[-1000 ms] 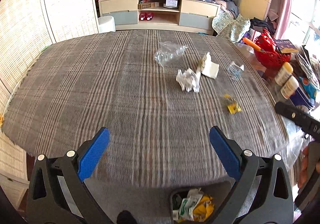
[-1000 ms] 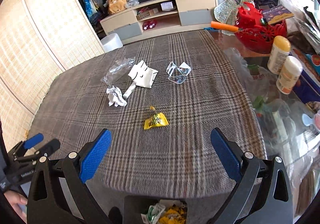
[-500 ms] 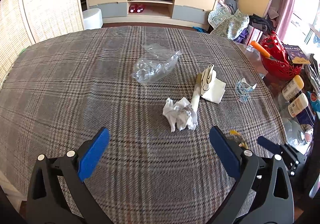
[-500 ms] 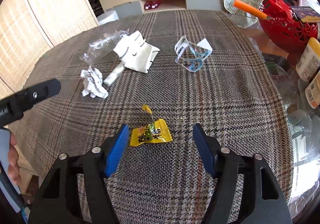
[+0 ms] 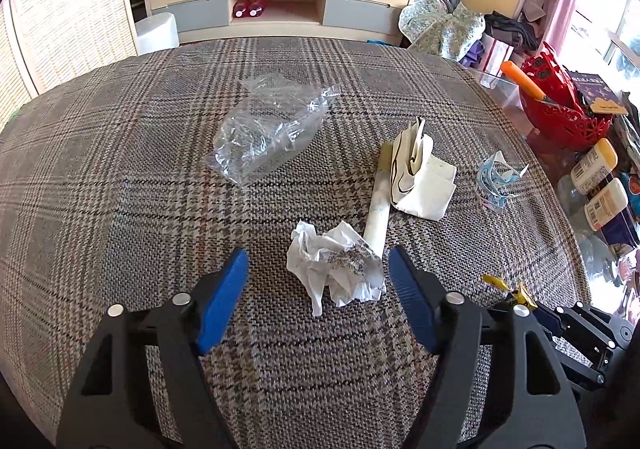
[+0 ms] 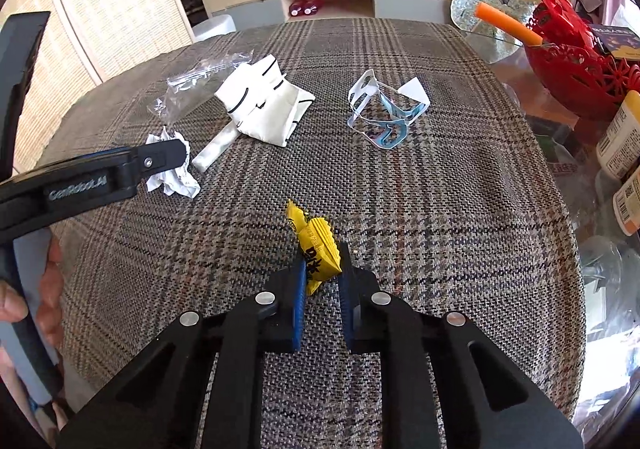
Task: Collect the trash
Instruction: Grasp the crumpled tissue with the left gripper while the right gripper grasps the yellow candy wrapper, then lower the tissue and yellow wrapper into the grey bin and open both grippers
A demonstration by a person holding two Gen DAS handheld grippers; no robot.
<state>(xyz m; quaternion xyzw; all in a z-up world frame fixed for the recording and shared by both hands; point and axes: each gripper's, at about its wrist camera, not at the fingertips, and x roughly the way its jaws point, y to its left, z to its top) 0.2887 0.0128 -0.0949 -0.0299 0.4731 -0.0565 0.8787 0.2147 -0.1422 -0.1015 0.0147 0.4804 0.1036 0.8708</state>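
My right gripper (image 6: pixel 322 269) is shut on a yellow candy wrapper (image 6: pixel 316 245) on the plaid tablecloth (image 6: pixel 440 209). My left gripper (image 5: pixel 318 273) is open, its jaws either side of a crumpled white paper ball (image 5: pixel 336 269), which also shows in the right wrist view (image 6: pixel 174 177). Farther off lie a clear plastic bag (image 5: pixel 268 129), a white folded wrapper with a paper tube (image 5: pixel 416 177) and a torn blue-and-clear plastic piece (image 5: pixel 498 181). The yellow wrapper shows in the left wrist view (image 5: pixel 510 291) beside the right gripper's body.
A red basket (image 6: pixel 576 61) with an orange-handled tool, two white-and-yellow bottles (image 5: pixel 596 185) and clutter stand at the table's right side. A TV cabinet (image 5: pixel 280 5) and a wicker screen (image 5: pixel 60 17) stand behind the table.
Both grippers moved forward and down over the table. The right gripper closed on the yellow wrapper. The left gripper narrowed around the paper ball. The trash bin has left view.
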